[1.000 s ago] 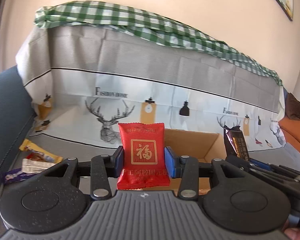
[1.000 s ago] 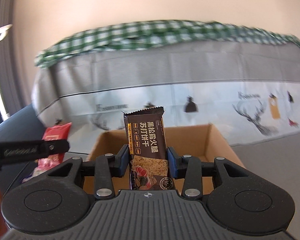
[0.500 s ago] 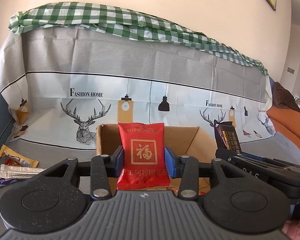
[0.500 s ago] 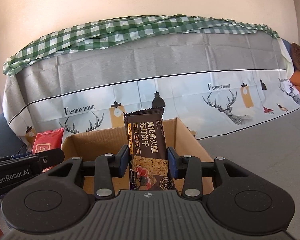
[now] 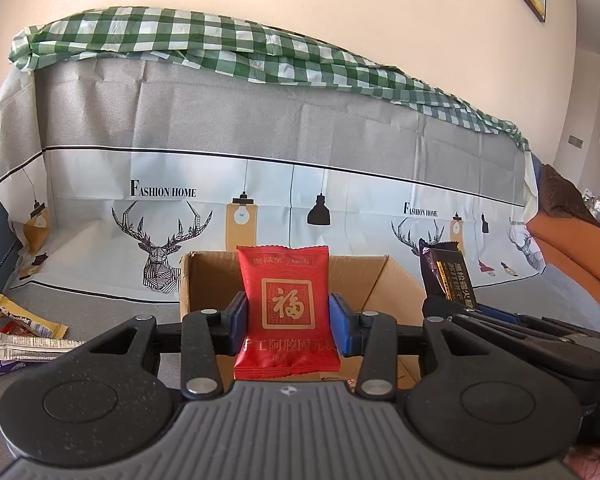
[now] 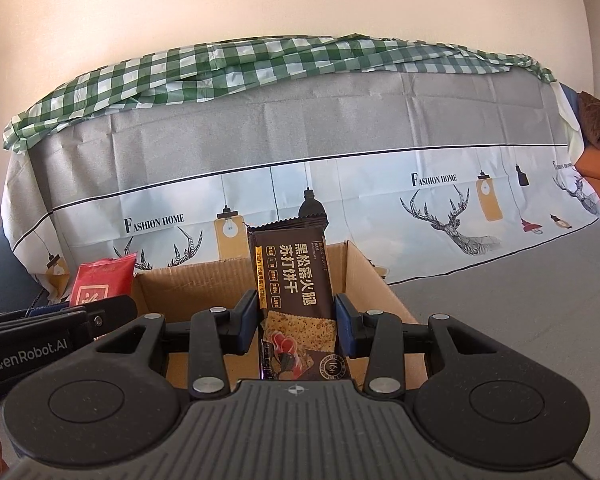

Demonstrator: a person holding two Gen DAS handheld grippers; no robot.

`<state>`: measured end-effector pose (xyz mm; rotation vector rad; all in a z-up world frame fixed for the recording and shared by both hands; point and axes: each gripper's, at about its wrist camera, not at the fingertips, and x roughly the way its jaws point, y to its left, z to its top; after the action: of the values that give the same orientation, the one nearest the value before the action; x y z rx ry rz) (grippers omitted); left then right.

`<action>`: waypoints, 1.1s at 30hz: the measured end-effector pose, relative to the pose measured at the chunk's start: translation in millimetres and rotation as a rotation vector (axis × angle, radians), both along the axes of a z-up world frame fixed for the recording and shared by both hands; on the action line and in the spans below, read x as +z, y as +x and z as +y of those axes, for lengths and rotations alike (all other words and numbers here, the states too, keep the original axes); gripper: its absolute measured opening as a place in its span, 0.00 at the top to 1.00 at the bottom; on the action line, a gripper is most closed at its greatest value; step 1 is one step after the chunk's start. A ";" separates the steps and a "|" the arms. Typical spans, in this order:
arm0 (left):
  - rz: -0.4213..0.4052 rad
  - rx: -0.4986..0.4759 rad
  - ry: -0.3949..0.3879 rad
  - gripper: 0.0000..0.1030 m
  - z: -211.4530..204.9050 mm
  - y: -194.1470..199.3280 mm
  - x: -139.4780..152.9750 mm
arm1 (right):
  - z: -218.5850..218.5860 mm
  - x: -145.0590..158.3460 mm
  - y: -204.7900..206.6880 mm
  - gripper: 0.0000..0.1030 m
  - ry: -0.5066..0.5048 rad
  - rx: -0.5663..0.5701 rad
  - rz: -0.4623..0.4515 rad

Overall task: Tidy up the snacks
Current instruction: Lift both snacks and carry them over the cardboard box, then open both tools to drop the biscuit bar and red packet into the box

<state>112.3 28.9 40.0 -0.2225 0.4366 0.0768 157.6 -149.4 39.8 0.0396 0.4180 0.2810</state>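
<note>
Snacks are held upright in both grippers above an open cardboard box (image 5: pixel 374 280). Seen from the left wrist, the left gripper (image 5: pixel 287 322) has its blue pads pressed against the two sides of a red snack packet (image 5: pixel 286 308) printed with gold characters, which stands at the centre of the view with the box directly behind it at 12 o'clock. At 3 o'clock from it, the right gripper (image 5: pixel 456 312) holds a dark brown cracker packet (image 5: pixel 448 276). From the right wrist, that gripper's pads clamp the cracker packet upright at centre, with the box behind and below it and the red packet at 9 o'clock. More loose snack wrappers (image 5: pixel 28 336) lie on the grey surface at 9 o'clock in the left view. A deer-print cloth (image 5: pixel 300 184) hangs behind the box, topped by a green checked cloth (image 5: pixel 220 48).
</note>
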 end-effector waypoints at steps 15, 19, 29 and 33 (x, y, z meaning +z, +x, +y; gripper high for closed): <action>-0.008 -0.004 -0.010 0.55 -1.1 -1.3 1.8 | 1.5 0.7 -3.1 0.60 -0.012 0.002 -0.019; -0.011 -0.004 -0.015 0.55 -1.6 -1.6 2.8 | 1.3 1.0 -3.0 0.60 -0.013 0.000 -0.022; 0.003 -0.017 -0.049 0.49 2.7 2.2 3.1 | 2.7 -0.8 1.4 0.35 -0.024 -0.006 0.003; 0.005 0.004 -0.056 0.49 12.5 -0.8 4.1 | 9.0 -2.2 0.3 0.33 -0.031 0.003 0.000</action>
<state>111.5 41.5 44.1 -0.2781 0.4441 0.0688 157.9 -140.4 37.6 0.0083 0.4222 0.2774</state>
